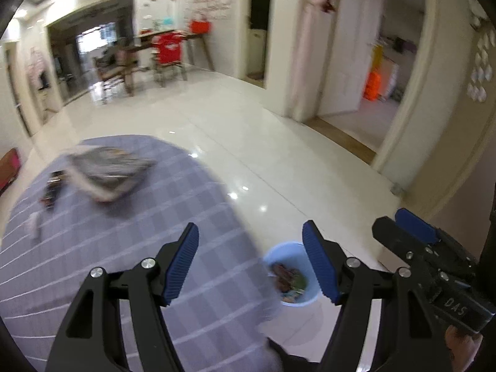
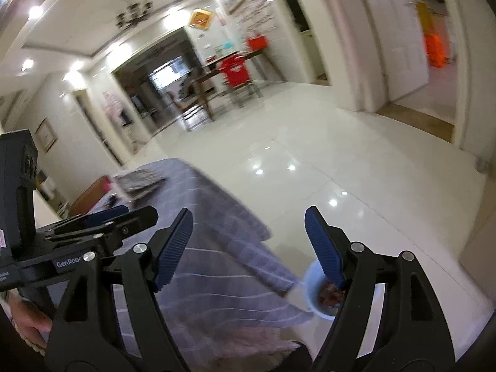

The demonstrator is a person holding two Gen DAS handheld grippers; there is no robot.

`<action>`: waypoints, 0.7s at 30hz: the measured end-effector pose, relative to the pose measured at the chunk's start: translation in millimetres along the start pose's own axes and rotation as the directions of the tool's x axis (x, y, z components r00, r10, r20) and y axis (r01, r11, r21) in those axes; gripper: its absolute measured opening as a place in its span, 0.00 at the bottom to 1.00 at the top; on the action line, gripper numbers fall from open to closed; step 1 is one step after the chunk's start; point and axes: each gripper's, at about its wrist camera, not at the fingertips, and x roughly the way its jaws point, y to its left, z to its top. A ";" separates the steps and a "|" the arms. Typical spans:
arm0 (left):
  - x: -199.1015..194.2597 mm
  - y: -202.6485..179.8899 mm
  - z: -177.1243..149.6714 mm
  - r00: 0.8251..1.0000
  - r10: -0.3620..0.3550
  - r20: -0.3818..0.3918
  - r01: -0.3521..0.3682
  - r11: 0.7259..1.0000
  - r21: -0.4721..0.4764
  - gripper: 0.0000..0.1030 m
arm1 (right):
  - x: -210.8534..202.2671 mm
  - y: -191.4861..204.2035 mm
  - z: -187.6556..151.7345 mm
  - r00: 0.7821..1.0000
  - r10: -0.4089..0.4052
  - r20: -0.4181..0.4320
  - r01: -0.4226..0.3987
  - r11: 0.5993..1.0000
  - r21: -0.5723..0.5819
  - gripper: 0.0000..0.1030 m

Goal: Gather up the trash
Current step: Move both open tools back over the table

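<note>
The left gripper and the right gripper are black, with ribbed blue pads and silver bolt heads. Under the left one's jaws spreads a tablecloth of lavender-grey checks crossed by thin white lines. Beyond its tips on that cloth lies a blurred grey-and-white bundle, with a small dark object beside it. Behind the right-hand pad of each gripper sits a pale blue bin holding brown, green and whitish scraps. Ahead of the tongs the floor is glossy cream-white tile. Far ahead, a red garment hangs on a chair, and an orange object shows through a doorway to the right.
</note>
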 end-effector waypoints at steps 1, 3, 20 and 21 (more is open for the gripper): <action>-5.3 13.9 0.9 1.000 0.021 0.007 -0.021 1.000 -0.013 0.66 | 7.5 17.9 1.9 1.000 0.012 -0.012 -0.013 1.000 -0.026 0.72; -14.7 47.6 1.3 0.997 0.077 0.019 -0.076 0.996 -0.051 0.67 | 22.4 53.1 4.0 0.998 0.042 -0.035 -0.045 0.996 -0.082 0.72; -8.2 301.2 -31.4 0.954 0.290 -0.082 -0.299 0.877 -0.377 0.72 | 178.4 269.1 -1.8 0.953 0.142 -0.267 -0.219 0.933 -0.285 0.74; 0.2 310.1 -30.7 0.955 0.281 -0.098 -0.297 0.876 -0.380 0.72 | 184.5 270.9 -3.4 0.953 0.137 -0.271 -0.216 0.933 -0.287 0.74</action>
